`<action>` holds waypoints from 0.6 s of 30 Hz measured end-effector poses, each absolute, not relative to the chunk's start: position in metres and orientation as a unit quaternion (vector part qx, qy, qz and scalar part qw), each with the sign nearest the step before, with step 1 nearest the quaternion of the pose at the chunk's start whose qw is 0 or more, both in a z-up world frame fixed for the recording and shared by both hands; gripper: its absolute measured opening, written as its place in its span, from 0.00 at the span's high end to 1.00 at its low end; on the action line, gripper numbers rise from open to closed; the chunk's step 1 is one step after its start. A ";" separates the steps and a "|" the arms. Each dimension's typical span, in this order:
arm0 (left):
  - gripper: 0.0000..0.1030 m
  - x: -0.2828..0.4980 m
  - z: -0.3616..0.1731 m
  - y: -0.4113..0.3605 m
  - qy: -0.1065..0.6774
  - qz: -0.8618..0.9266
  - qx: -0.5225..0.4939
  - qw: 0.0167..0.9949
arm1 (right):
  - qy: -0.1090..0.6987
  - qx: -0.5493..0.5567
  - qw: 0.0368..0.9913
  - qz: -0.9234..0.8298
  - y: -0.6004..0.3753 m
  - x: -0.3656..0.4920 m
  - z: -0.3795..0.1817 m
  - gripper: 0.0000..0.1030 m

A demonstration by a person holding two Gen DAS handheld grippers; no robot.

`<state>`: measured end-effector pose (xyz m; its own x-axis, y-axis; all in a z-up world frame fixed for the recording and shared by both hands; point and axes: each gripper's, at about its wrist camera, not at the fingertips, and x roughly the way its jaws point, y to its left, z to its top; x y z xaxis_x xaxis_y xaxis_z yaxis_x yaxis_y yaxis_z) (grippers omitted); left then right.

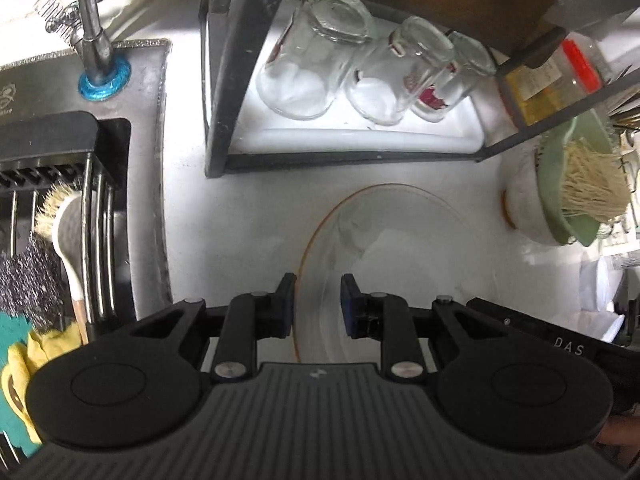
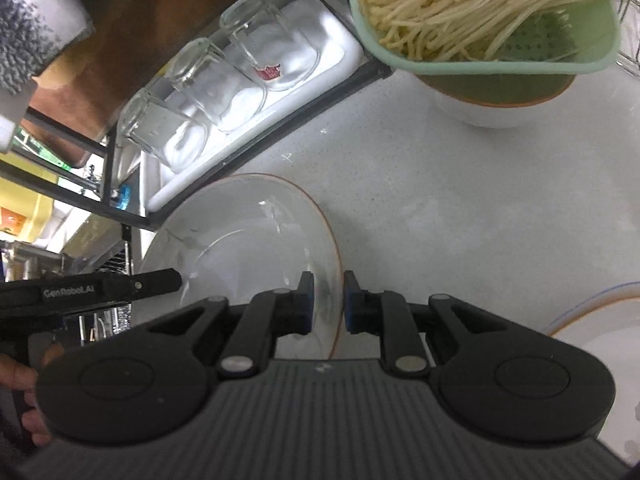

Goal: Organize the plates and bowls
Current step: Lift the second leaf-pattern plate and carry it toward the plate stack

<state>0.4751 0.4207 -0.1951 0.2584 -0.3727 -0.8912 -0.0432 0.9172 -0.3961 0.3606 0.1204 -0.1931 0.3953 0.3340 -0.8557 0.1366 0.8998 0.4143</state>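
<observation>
Plate (image 1: 384, 240), clear glass with an orange rim, lies on the white counter (image 1: 260, 220) directly in front of the black rack (image 1: 224, 80), which serves as the reference point for this report.

Containers: inside the rack sits a white tray (image 1: 360, 136) holding three clear glasses (image 1: 312, 60), all turned mouth-down. To the right of the rack, a green strainer (image 2: 520, 52) full of pale noodles (image 2: 460, 4) rests in a white bowl (image 2: 480, 112) with an orange rim. To the left of the rack, the sink (image 1: 148, 120) holds a black caddy (image 1: 48, 148) with a brush (image 1: 64, 216) and steel wool (image 1: 28, 276). A second white dish (image 2: 600, 336), blue- and orange-edged, lies on the counter well to the right of the rack, partly out of frame.

Tools: the left gripper (image 1: 318, 304) stands at the plate's left edge. Its jaws are narrowed, one pad outside the rim and one over the inside; whether the pads press on the glass cannot be told. The right gripper (image 2: 329, 300) stands at the plate's opposite, right edge, its jaws drawn nearly together with the rim between them, pinching the plate. The left gripper's finger also shows in the right wrist view, over the plate's far side. A hand (image 2: 24, 384) grips that tool's handle.
</observation>
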 end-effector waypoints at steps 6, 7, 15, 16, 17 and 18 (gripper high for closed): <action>0.74 0.463 -0.177 0.410 0.591 -0.122 -0.175 0.778 | 0.533 0.220 0.814 0.060 0.109 0.346 -0.175 0.83; 0.74 0.461 -0.174 0.407 0.590 -0.125 -0.178 0.777 | 0.531 0.222 0.815 0.059 0.106 0.343 -0.172 0.83; 0.74 0.435 -0.157 0.377 0.599 -0.162 -0.179 0.764 | 0.516 0.241 0.822 0.030 0.078 0.306 -0.150 0.83; 0.74 0.432 -0.156 0.373 0.599 -0.167 -0.175 0.763 | 0.514 0.244 0.822 0.026 0.075 0.301 -0.148 0.83; 0.74 0.428 -0.155 0.369 0.600 -0.171 -0.174 0.762 | 0.510 0.249 0.823 0.022 0.071 0.294 -0.145 0.83; 0.74 0.424 -0.154 0.366 0.600 -0.176 -0.175 0.760 | 0.507 0.253 0.824 0.019 0.067 0.287 -0.143 0.83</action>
